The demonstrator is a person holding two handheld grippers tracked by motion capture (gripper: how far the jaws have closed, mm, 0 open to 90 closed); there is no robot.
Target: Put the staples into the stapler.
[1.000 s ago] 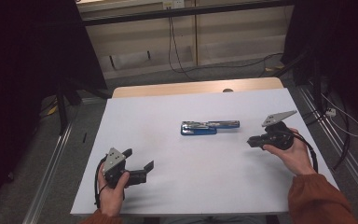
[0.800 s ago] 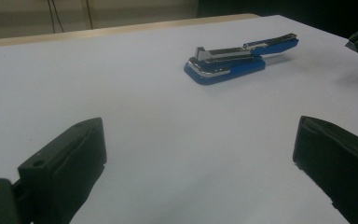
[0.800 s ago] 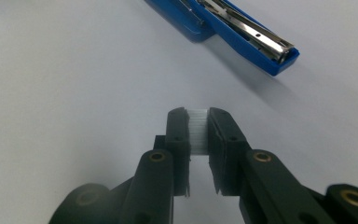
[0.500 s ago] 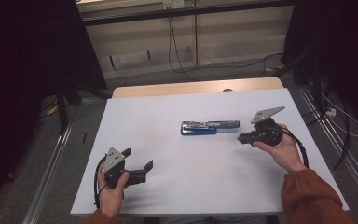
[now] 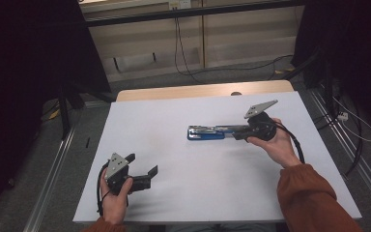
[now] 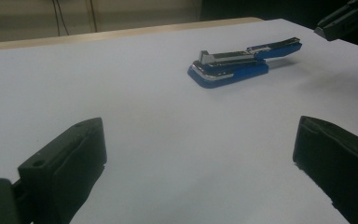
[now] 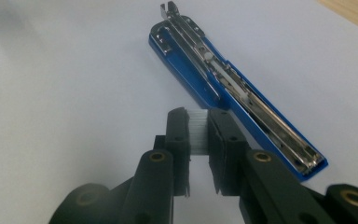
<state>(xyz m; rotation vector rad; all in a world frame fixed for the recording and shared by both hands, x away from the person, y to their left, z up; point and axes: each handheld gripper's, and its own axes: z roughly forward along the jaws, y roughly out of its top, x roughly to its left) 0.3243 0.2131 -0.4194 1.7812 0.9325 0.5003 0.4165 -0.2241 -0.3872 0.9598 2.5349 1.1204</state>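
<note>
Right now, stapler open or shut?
Open: the stapler lies unfolded flat on the table, its metal staple channel exposed.

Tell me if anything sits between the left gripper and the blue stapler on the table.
Nothing visible does. Bare white table lies between the open left gripper and the blue stapler. The right gripper is at the stapler's far end, away from that path.

The tool point(image 7: 198, 122) grips staples beside the blue stapler point(image 7: 233, 84).
</note>
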